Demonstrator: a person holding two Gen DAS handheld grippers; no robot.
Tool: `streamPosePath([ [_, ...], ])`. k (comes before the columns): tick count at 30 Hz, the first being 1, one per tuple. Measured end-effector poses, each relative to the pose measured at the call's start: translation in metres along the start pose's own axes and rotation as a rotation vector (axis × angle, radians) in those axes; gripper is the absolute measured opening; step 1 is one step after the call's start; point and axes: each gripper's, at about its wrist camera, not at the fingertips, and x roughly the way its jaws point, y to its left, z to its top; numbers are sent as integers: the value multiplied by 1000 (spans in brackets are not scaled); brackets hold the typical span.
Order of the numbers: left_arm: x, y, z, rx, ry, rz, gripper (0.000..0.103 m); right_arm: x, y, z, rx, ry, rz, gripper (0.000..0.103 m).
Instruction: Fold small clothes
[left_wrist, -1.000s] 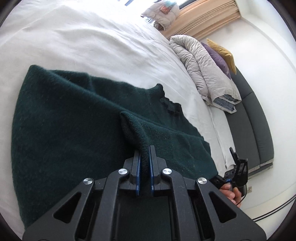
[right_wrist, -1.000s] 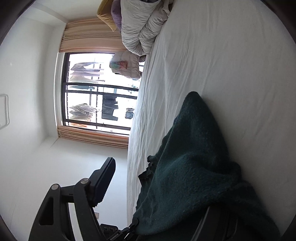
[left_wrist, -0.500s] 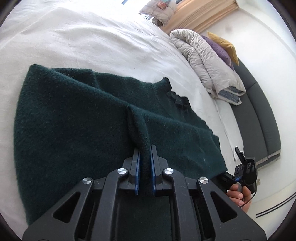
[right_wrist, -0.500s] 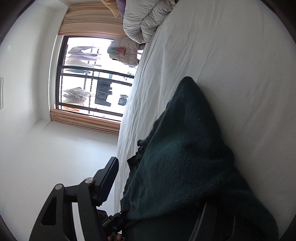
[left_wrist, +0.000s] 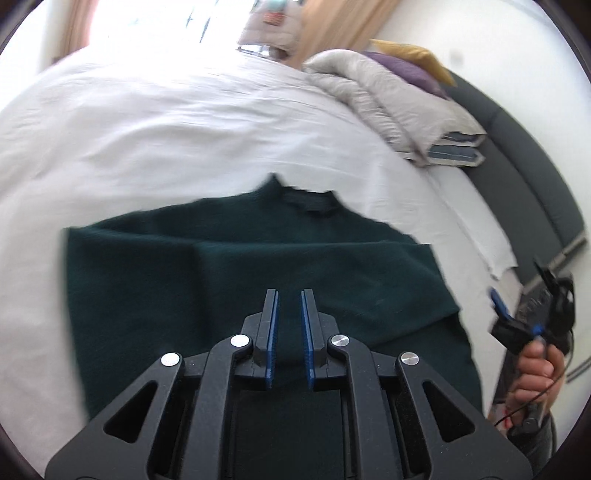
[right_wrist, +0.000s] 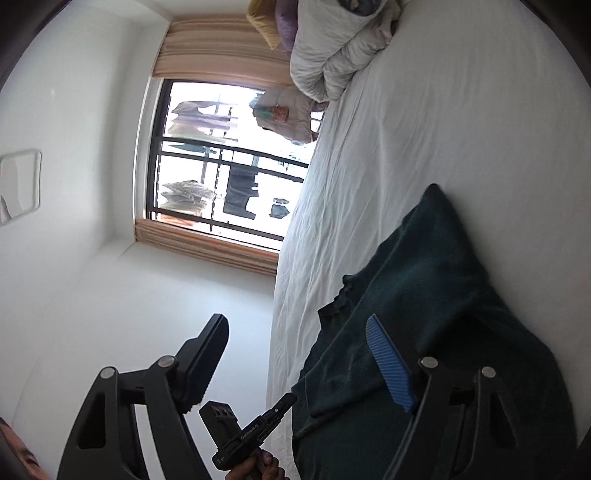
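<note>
A dark green knit sweater (left_wrist: 258, 258) lies spread on the white bed sheet (left_wrist: 147, 129), collar toward the pillows. My left gripper (left_wrist: 289, 295) hovers over its near part with the jaws a narrow gap apart and no cloth between the blue pads. In the right wrist view the sweater (right_wrist: 443, 295) lies behind the blue-padded finger (right_wrist: 388, 362). My right gripper (right_wrist: 297, 317) is wide apart, its jaws opening, and holds nothing. It also shows at the bed's right edge (left_wrist: 522, 291), held by a hand (left_wrist: 535, 373).
A rolled grey quilt (left_wrist: 388, 96) with purple and yellow pillows lies at the head of the bed, beside a dark grey padded headboard (left_wrist: 524, 155). A window (right_wrist: 221, 166) with curtains faces the bed's far side. The sheet (right_wrist: 443, 129) stretches bare beyond the sweater.
The left gripper let go of the raised sweater fold and lifted; the fold now lies flat. The right gripper pulled out of the cloth, and its blue pad is now bare.
</note>
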Motion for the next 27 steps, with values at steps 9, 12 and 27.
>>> streamPosePath([
  [9,53,34,-11,-111,64,-78,11,126,-62,-2,41,164,-129,38],
  [12,55,43,-15,-138,54,-130,11,110,-92,9,71,112,-167,0],
  [27,63,66,-31,-169,-18,-228,11,-17,-80,55,45,-305,-352,45],
])
